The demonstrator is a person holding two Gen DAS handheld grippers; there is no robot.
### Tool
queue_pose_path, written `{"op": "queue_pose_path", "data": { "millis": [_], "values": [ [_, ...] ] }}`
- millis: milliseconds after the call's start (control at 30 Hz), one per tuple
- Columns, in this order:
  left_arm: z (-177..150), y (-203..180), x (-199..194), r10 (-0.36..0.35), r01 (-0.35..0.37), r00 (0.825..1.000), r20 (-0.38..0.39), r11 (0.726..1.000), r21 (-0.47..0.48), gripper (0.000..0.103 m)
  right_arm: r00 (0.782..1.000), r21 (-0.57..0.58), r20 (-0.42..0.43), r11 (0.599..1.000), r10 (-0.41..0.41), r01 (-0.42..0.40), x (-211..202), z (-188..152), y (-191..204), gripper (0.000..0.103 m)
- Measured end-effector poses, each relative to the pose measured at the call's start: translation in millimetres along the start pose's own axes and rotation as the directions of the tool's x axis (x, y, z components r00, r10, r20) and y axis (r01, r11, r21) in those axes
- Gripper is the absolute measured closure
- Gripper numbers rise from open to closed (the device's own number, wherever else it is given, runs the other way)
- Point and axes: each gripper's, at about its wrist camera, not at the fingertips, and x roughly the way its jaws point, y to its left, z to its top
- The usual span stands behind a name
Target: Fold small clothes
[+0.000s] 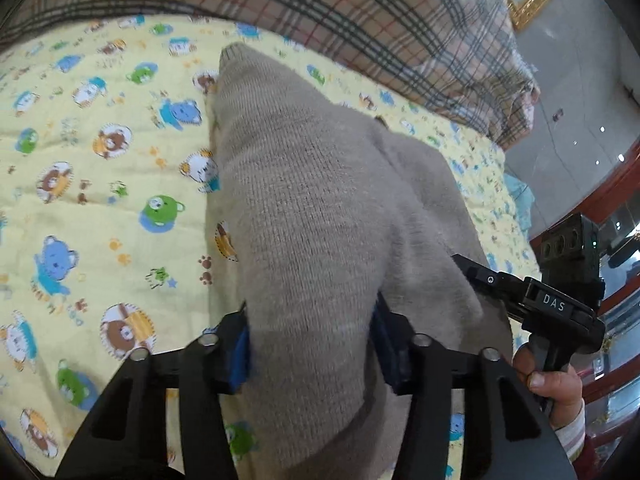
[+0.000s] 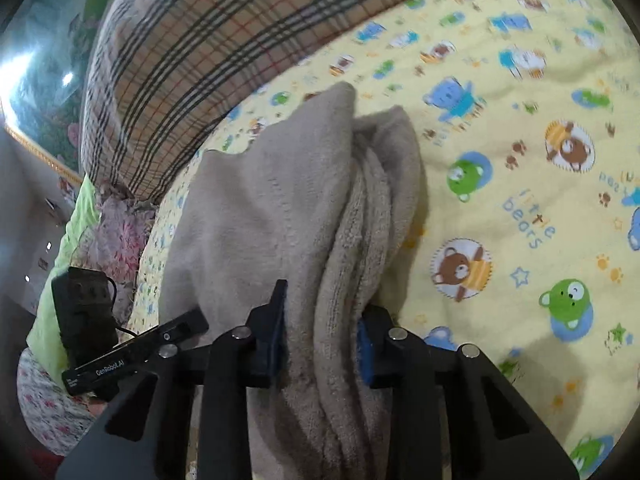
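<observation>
— Where is the garment found?

— A beige knit garment (image 1: 304,184) is seen lifted over the yellow bear-print sheet (image 1: 88,208), its far tip reaching toward the sheet's far edge, where a plaid blanket (image 1: 328,4) is piled. In the right wrist view the same garment (image 2: 280,208) is shown bunched in vertical folds (several layers, pressed together).

— How is it held?

— It is pinched by the left gripper (image 1: 310,344), whose blue-padded fingers (image 1: 240,354) are closed against the fabric on both sides. It is likewise clamped by the right gripper (image 2: 320,340), with the bunched folds squeezed between its pads.

— What else is shown?

— The right gripper's handle (image 1: 560,312), marked DAS, is seen at the sheet's right edge, gripped by the person's hand (image 1: 552,384). Beyond the sheet's left edge, floral bedding (image 2: 116,236) and a green cloth (image 2: 68,240) are visible.
</observation>
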Motion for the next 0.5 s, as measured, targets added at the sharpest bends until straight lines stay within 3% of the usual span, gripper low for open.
{"op": "queue_pose_path", "data": {
  "millis": [67,267,500],
  "values": [
    [-1.6,2.9,-15.7,-0.006,0.007,1.000,0.023,1.000,-0.006,0.062,0.999,-0.024,0.025,1.000,0.019,-0.019,-7.5,-2.0,16.4,0.073],
    [-7.9,30.1,-91.0,0.011,-0.007,0.992,0.127,1.000,-0.031,0.063,0.993,-0.121,0.048,0.988,0.104,-0.098,-11.5,-13.0,74.1,0.073],
    [-30.7,76.9,-174.9,0.135,-0.129,0.962,0.239,0.991,-0.043,0.063,0.971,-0.213,0.012,0.949,0.240,-0.232,24.2,-25.3,149.1,0.073]
  ]
}}
